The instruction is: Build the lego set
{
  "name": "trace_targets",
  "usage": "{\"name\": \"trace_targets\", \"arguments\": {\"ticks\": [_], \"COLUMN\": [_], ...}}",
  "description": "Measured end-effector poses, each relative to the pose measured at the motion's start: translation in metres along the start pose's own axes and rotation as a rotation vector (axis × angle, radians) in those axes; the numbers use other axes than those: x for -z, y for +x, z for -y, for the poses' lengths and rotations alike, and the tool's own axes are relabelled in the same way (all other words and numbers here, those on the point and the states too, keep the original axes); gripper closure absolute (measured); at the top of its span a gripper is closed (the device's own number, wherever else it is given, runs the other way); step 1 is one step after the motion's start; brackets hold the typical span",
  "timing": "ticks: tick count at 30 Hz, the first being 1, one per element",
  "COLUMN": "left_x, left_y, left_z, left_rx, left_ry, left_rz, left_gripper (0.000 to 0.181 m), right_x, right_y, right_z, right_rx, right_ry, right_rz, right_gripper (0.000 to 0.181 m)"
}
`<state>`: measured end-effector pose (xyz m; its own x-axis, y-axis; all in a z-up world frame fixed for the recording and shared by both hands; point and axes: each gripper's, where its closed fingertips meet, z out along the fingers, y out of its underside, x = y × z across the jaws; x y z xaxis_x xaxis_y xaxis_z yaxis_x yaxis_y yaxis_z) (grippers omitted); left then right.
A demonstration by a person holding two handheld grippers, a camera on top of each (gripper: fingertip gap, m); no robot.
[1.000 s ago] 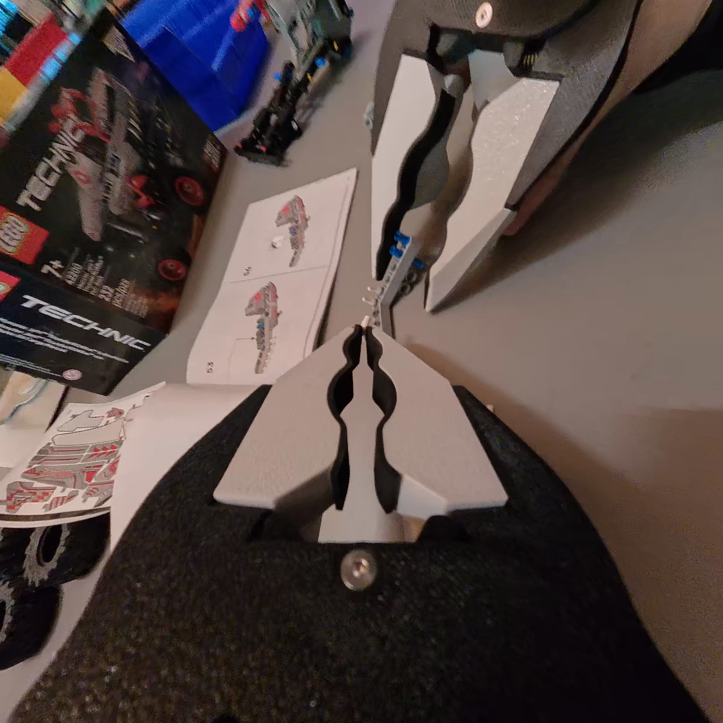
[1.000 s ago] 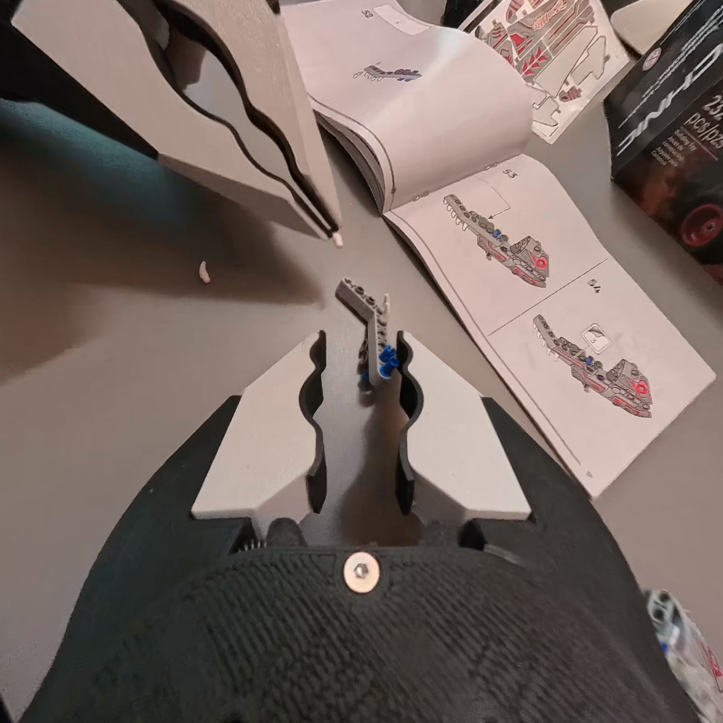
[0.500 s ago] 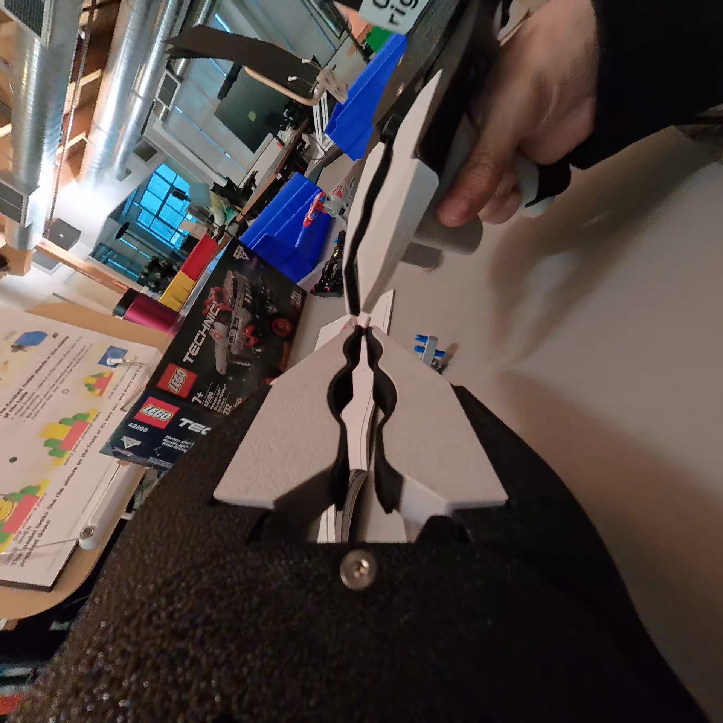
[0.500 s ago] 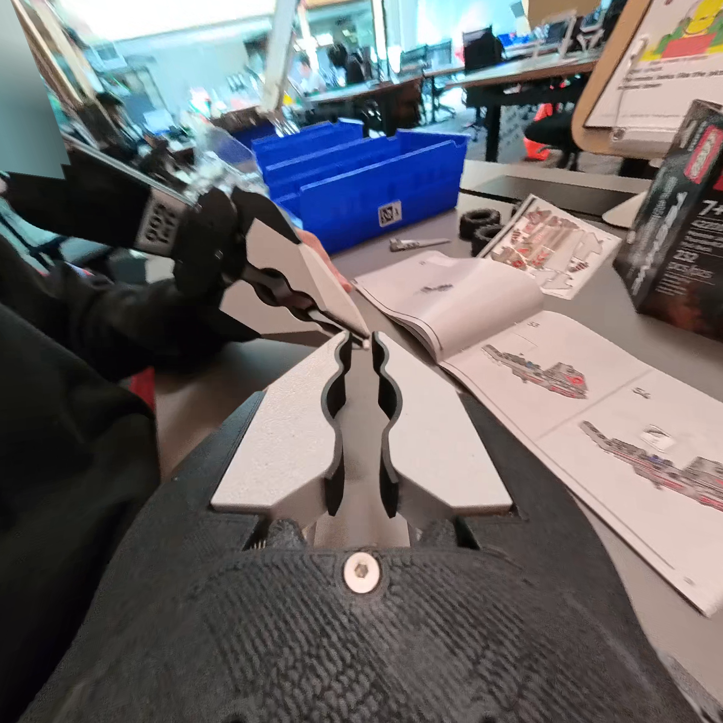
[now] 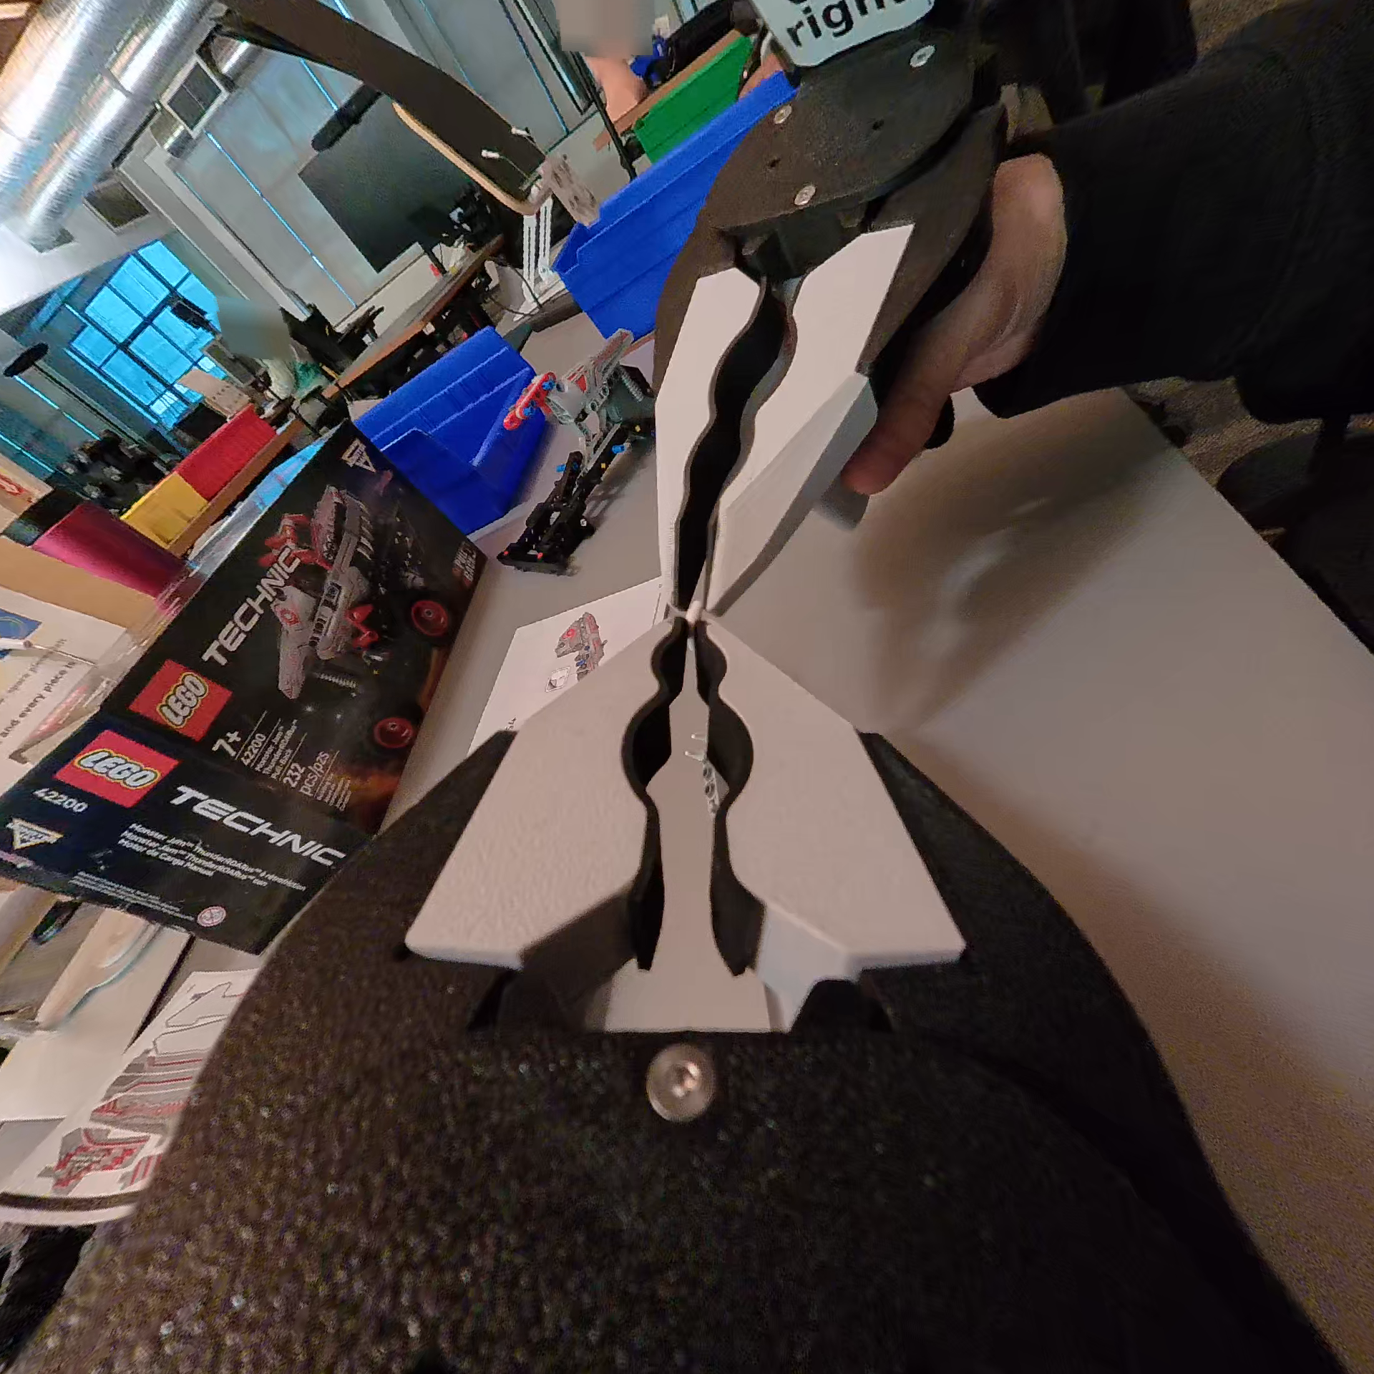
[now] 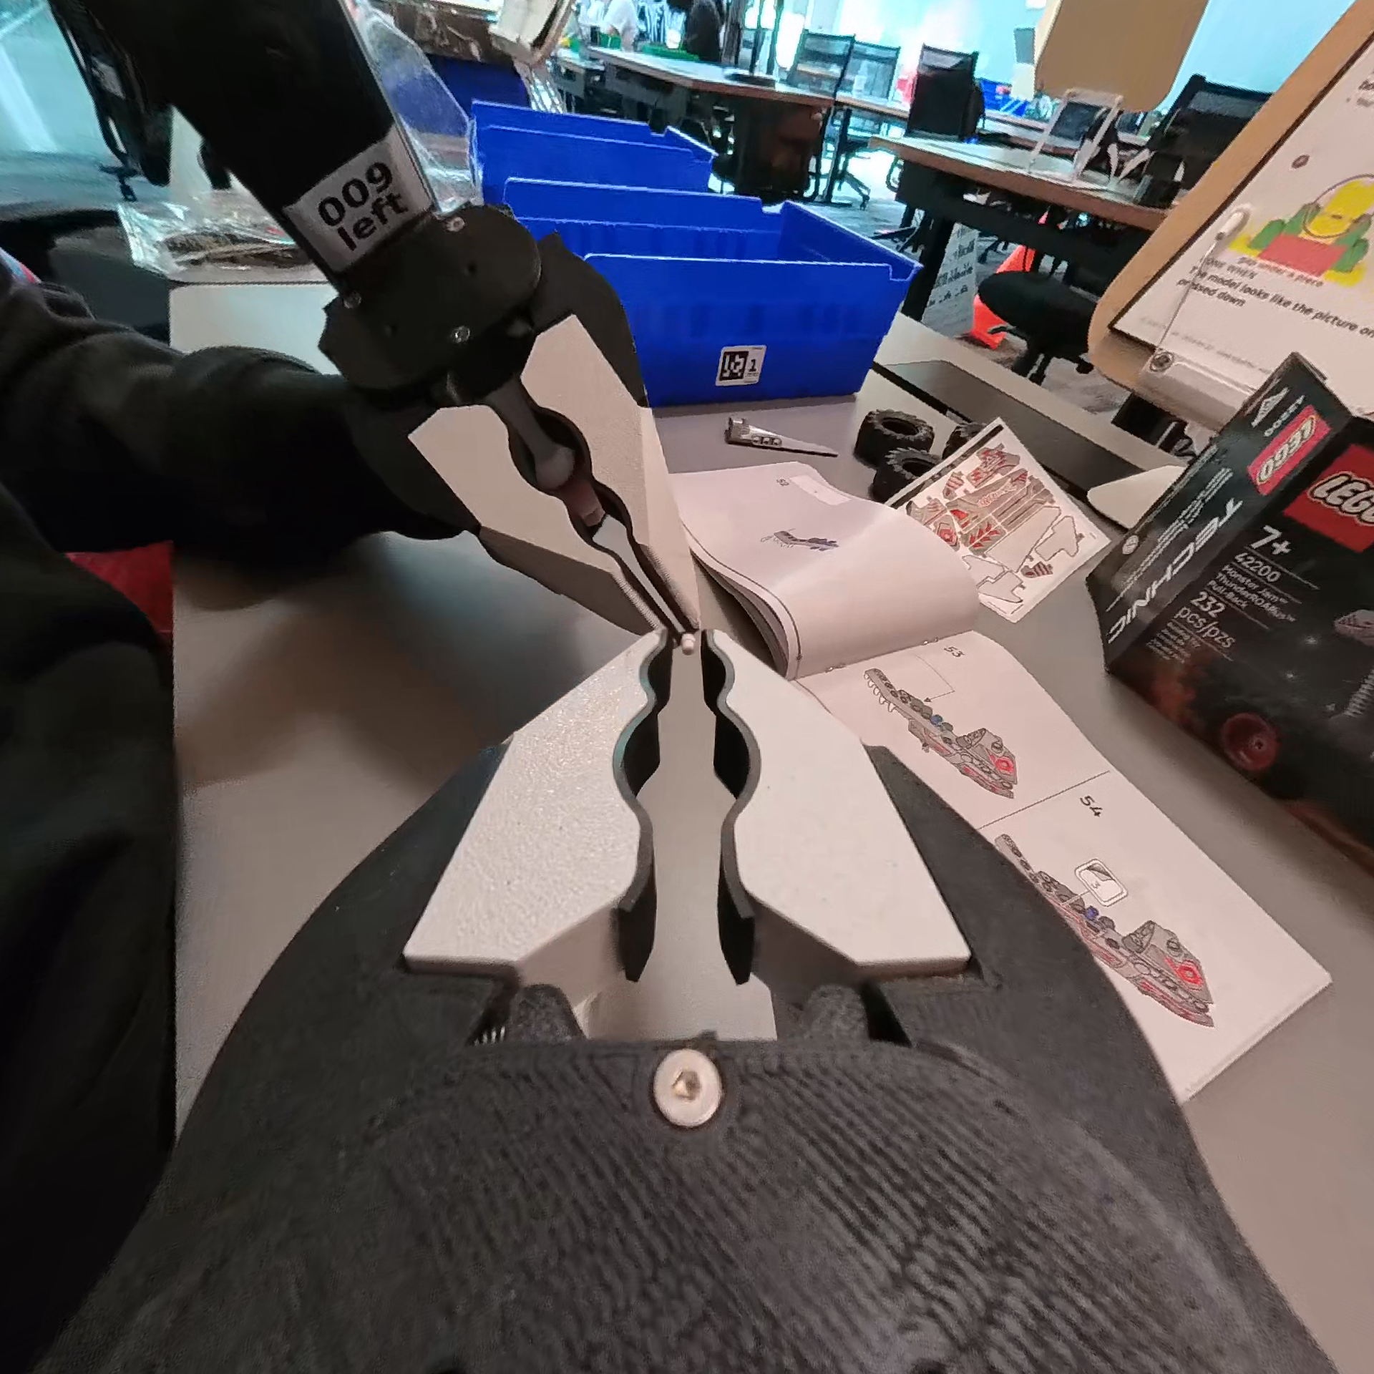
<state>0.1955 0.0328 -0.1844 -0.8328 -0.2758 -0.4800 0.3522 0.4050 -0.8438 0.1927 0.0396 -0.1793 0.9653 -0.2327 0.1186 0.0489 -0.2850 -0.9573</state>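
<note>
Left gripper [image 5: 685,630] clenched on small white piece [image 6: 688,644]; right gripper [image 6: 685,645] tip-to-tip, slightly parted around it, above table [image 5: 1115,669].

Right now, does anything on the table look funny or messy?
Only small things. The white paper instruction booklet does not lie flat: its left pages bulge up in a hump. Some black rubber tyres lie loose beside the printed sticker sheet. Nothing looks spilled or broken.
</note>
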Motion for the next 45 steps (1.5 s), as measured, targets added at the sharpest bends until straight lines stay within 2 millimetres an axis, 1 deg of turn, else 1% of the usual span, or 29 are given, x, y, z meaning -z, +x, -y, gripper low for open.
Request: {"name": "trace_targets", "arguments": {"ticks": [4,10,16,20,22,24,27,29,33,36,39,41,45], "left_x": [0.002,0.004,0.006,0.006,0.008,0.013,0.016,0.018,0.02,0.021,0.025,0.026,0.028], "left_y": [0.0,0.002,0.001,0.002,0.003,-0.001,-0.003,0.0,0.004,0.005,0.004,0.004,0.004], "left_z": [0.002,0.004,0.007,0.006,0.01,0.016,0.017,0.021,0.031,0.034,0.039,0.04,0.041], "left_rx": [0.014,0.0,-0.054,-0.078,-0.03,0.048,0.227,0.326,0.437,0.493,0.568,0.579,0.596], "left_ry": [0.017,0.037,0.048,0.047,0.088,0.14,0.18,0.221,0.29,0.31,0.351,0.36,0.373], "left_rz": [-0.009,-0.02,0.0,0.005,-0.016,-0.025,-0.094,-0.164,-0.24,-0.278,-0.318,-0.33,-0.347], "left_gripper": [0.181,0.181,0.181,0.181,0.181,0.176,0.169,0.17,0.175,0.175,0.18,0.181,0.181], "right_x": [0.0,0.0,0.001,0.001,0.003,0.008,0.016,0.019,0.018,0.016,0.014,0.014,0.013], "right_y": [-0.001,-0.004,-0.005,-0.005,-0.005,-0.003,-0.004,-0.006,-0.013,-0.016,-0.02,-0.02,-0.022], "right_z": [0.0,0.002,0.005,0.003,0.007,0.013,0.021,0.026,0.033,0.036,0.037,0.038,0.039], "right_rx": [-0.008,-0.043,-0.145,-0.147,-0.177,-0.205,-0.215,-0.211,-0.137,-0.037,0.076,0.147,0.237], "right_ry": [0.0,0.03,0.074,0.065,0.104,0.172,0.261,0.306,0.342,0.349,0.343,0.334,0.325], "right_rz": [0.013,0.044,0.091,0.098,0.121,0.135,0.172,0.188,0.193,0.166,0.129,0.097,0.058], "right_gripper": [0.179,0.179,0.179,0.18,0.18,0.18,0.18,0.18,0.18,0.18,0.18,0.18,0.18]}}
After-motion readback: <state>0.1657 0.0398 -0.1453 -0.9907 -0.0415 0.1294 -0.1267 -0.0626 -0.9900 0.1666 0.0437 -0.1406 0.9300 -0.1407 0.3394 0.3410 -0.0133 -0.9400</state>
